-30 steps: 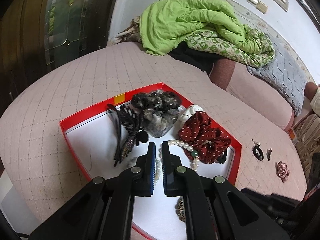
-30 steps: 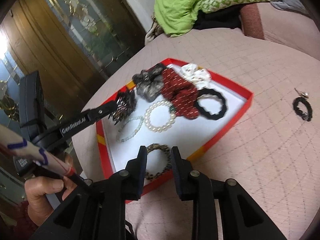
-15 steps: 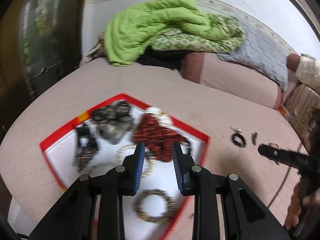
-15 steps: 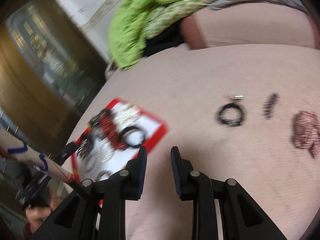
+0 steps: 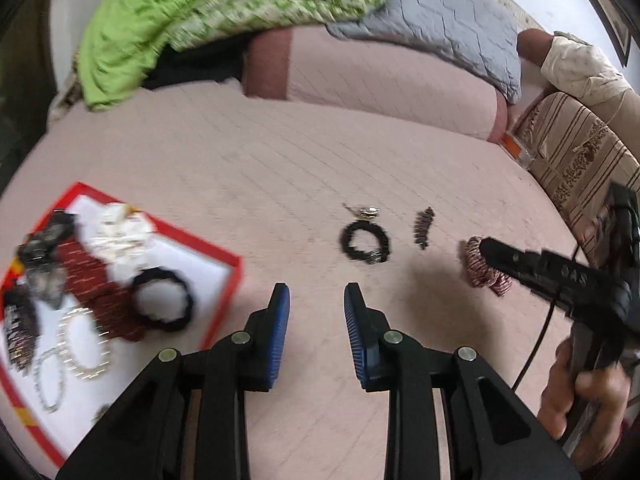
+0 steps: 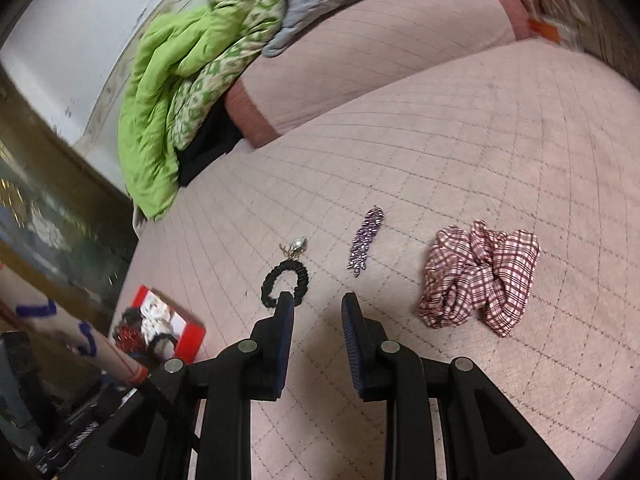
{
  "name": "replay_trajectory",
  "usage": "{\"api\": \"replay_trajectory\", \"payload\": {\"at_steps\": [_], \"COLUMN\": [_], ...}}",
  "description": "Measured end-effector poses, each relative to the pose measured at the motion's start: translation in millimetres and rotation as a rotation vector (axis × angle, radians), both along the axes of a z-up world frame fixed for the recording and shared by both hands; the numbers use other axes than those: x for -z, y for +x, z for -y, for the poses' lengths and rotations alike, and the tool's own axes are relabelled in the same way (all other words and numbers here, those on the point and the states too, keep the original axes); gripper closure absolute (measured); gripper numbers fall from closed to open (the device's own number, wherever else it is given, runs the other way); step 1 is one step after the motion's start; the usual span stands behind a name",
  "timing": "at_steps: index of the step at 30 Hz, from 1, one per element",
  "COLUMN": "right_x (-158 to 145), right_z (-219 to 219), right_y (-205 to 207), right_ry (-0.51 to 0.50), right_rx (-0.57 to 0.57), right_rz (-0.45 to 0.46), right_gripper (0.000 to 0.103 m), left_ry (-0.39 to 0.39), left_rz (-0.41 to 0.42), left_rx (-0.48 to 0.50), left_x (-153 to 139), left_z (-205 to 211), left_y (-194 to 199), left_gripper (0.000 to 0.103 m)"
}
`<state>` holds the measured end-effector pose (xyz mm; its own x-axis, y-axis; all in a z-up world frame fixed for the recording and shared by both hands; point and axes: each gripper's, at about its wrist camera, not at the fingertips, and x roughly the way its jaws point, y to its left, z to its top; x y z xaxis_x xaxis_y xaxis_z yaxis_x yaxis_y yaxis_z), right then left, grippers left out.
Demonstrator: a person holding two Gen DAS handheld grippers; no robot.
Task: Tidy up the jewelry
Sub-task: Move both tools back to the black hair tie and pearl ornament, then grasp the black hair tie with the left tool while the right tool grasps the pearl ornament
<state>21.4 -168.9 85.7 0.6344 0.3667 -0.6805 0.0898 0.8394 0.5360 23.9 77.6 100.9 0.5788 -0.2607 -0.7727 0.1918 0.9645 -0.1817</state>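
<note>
My left gripper [image 5: 316, 296] was part open, jaws just widened, nothing between — above bare pink quilt [image 5: 280, 168]. My right gripper [image 6: 316, 306] was part open too, empty. Red tray [image 5: 224, 256] lay left, holding black scrunchie [image 5: 164, 304], pearl bracelet [image 5: 84, 344], red scrunchie [image 5: 92, 280]. Loose on quilt in row — black hair tie [image 6: 285, 284], glitter clip [image 6: 365, 240], plaid scrunchie [image 6: 480, 276], well apart from tray.

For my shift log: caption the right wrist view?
Open right gripper above black hair tie, sparkly clip, plaid scrunchie.
</note>
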Motion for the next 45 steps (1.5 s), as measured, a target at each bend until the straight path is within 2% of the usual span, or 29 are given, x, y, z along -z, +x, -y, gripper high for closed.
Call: {"api": "replay_trajectory", "payload": {"at_steps": [8, 14, 17, 18, 20, 21, 26, 31, 35, 37, 39, 42, 45], "right_x": [1.9, 2.0, 0.3, 0.1, 1.2, 3.1, 9.6, 17.4, 23.3, 30.0, 29.2, 24.8, 31.9], "right_z": [16.8, 22.4, 24.0, 25.0, 27.7, 29.0, 28.7, 14.1, 2.1, 1.4, -4.7, -27.7, -53.1], "right_y": [-1.9, -2.9, -2.8, -2.5, -1.6, -0.6, 10.2, 36.7, 68.4, 79.9, 85.8, 97.6, 111.7], "right_ry": [0.083, 0.108, 0.107, 0.105, 0.105, 0.104, 0.079, -0.006, -0.107, -0.125, -0.157, -0.172, -0.184], "right_rx": [0.023, 0.025, 0.027, 0.033, 0.047, 0.060, 0.082, 0.045, 0.006, 0.015, 0.003, -0.091, -0.178], "right_rz": [0.000, 0.001, 0.008, 0.009, 0.007, 0.002, -0.023, -0.049, -0.061, -0.083, -0.069, -0.023, -0.030], "right_gripper": [0.076, 0.075, 0.074, 0.074, 0.072, 0.071, 0.071, 0.071, 0.071, 0.071, 0.071, 0.071, 0.071], "left_ry": [-0.049, -0.034, 0.014, 0.038, 0.101, 0.106, 0.075, 0.053, 0.052, 0.048, 0.041, 0.034, 0.033], "left_rz": [-0.177, -0.225, -0.238, -0.210, -0.165, -0.145, -0.122, -0.121, -0.110, -0.102, -0.099, -0.096, -0.095], "left_rx": [0.000, -0.002, 0.001, 0.000, -0.002, 0.001, 0.032, 0.042, 0.051, 0.050, 0.049, 0.041, 0.042], "left_x": [37.3, 55.1, 69.6, 71.1, 72.6, 72.6, 72.2, 71.9, 72.6, 74.1, 75.1, 75.2, 75.7], "left_z": [33.3, 47.2, 57.3, 60.1, 65.2, 65.2, 51.5, 35.9, 34.4, 32.8, 32.8, 33.3, 33.5], "left_y": [69.1, 105.2, 115.7, 114.6, 109.2, 104.1, 62.6, 23.4, 24.0, 27.6, 30.8, 34.6, 34.8], "left_gripper": [0.076, 0.076, 0.078, 0.081, 0.093, 0.095, 0.096, 0.096, 0.096, 0.096, 0.096, 0.096, 0.096]}}
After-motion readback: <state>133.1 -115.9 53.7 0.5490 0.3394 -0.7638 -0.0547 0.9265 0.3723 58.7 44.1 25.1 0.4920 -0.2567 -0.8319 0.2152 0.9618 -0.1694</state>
